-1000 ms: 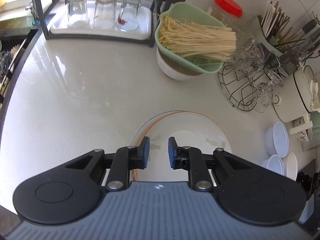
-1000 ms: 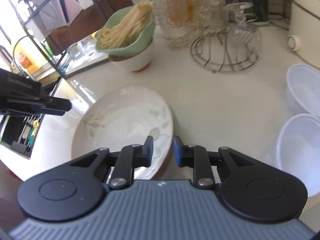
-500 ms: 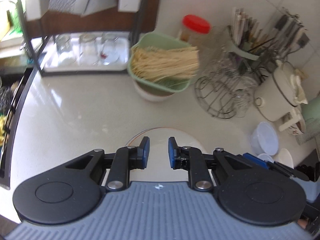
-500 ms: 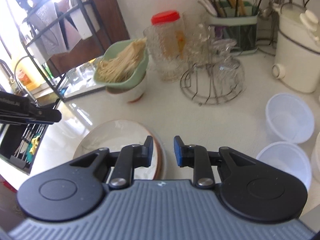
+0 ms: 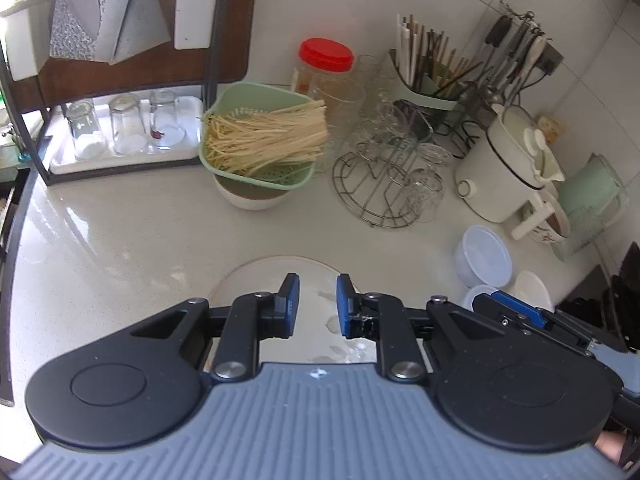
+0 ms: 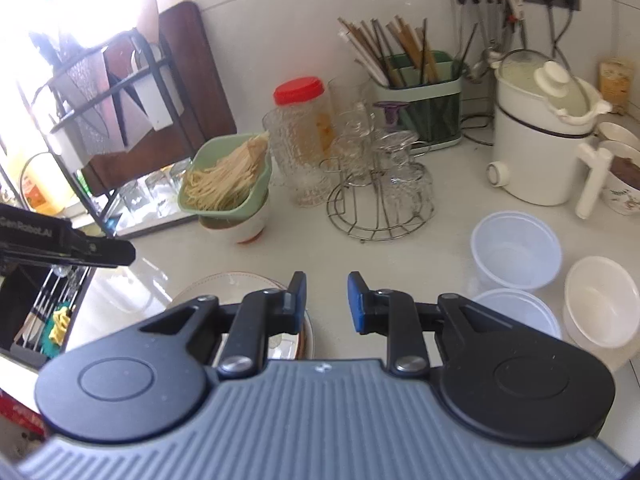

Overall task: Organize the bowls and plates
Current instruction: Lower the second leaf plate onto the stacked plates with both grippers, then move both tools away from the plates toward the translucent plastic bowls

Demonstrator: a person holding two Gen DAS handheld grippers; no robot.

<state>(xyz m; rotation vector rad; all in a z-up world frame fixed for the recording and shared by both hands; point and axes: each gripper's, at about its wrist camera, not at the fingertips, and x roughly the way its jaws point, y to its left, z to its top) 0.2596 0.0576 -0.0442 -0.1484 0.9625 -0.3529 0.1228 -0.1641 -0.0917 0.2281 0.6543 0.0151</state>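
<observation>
- While both tools are hanging over the pale counter (image 5: pixel 120 240), one plate (image 5: pixel 276 268) is lying flat on it, partly hidden under the left gripper (image 5: pixel 317 304); its brown-edged rim is also showing in the right wrist view (image 6: pixel 224 280).
- Three small bowls are sitting to the right of the plate: two translucent plastic bowls, one farther (image 6: pixel 516 250) and one nearer (image 6: pixel 520 310), and one white bowl (image 6: pixel 604 300) beside them, all just beside each other.
- One green colander (image 5: pixel 260 140) of pale noodles is resting on a white bowl (image 5: pixel 252 200), well apart from the plate.
- Three upturned glasses (image 5: pixel 124 128) are standing on a white tray (image 5: pixel 120 162) under the dark rack (image 5: pixel 212 60).
- One red-lidded jar (image 6: pixel 300 116), one wire stand (image 6: pixel 380 208) hung with glass cups, one chopstick holder (image 6: pixel 420 112) and one white cooker (image 6: pixel 536 140) are lining the wall.
- Left gripper: it is pointing down and forward over the plate, its jaws standing a narrow gap apart with nothing between them.
- Right gripper (image 6: pixel 327 300): it is hovering above the counter between the plate and the plastic bowls, its jaws parted by a similar narrow gap, gripping nothing; its blue-tipped fingers (image 5: pixel 520 314) are also poking into the left wrist view beside the bowls.
</observation>
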